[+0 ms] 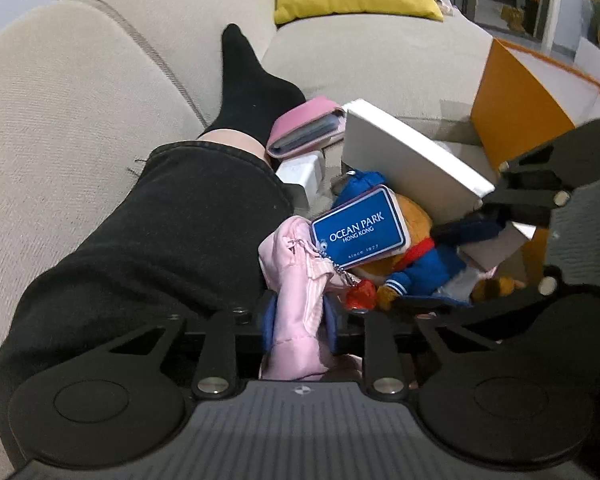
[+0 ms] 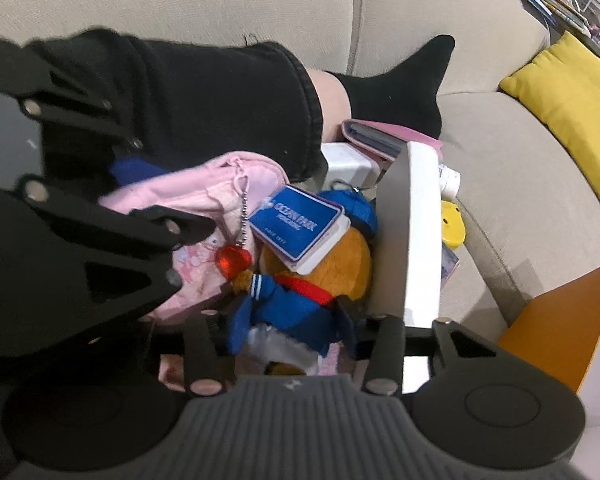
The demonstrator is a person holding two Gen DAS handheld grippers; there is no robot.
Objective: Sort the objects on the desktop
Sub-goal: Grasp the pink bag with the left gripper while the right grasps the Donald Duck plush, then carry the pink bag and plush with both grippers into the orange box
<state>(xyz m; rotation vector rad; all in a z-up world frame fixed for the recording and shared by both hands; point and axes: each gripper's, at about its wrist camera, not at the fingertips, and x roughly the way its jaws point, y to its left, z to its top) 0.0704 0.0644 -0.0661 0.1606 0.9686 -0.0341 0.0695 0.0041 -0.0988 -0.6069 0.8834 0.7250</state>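
A pink pouch (image 1: 296,280) with a red heart charm (image 1: 360,296) lies against a person's leg on the sofa. My left gripper (image 1: 300,316) is shut on the pouch, its blue pads pressing both sides. Beside it lies a brown plush toy (image 2: 340,252) in a blue sailor suit with a blue Ocean Park tag (image 2: 296,222). My right gripper (image 2: 292,324) is shut on the plush toy's blue body. In the right wrist view the left gripper (image 2: 156,196) comes in from the left over the pouch (image 2: 188,196). The right gripper (image 1: 480,216) shows at the right of the left wrist view.
A white flat box (image 2: 416,232) stands tilted against the plush toy. Behind it lie a pink card wallet (image 1: 308,128), a white charger block (image 1: 300,172) and a yellow item (image 2: 452,224). An orange box (image 1: 516,120) stands right. The leg in black trousers (image 1: 160,240) bounds the left.
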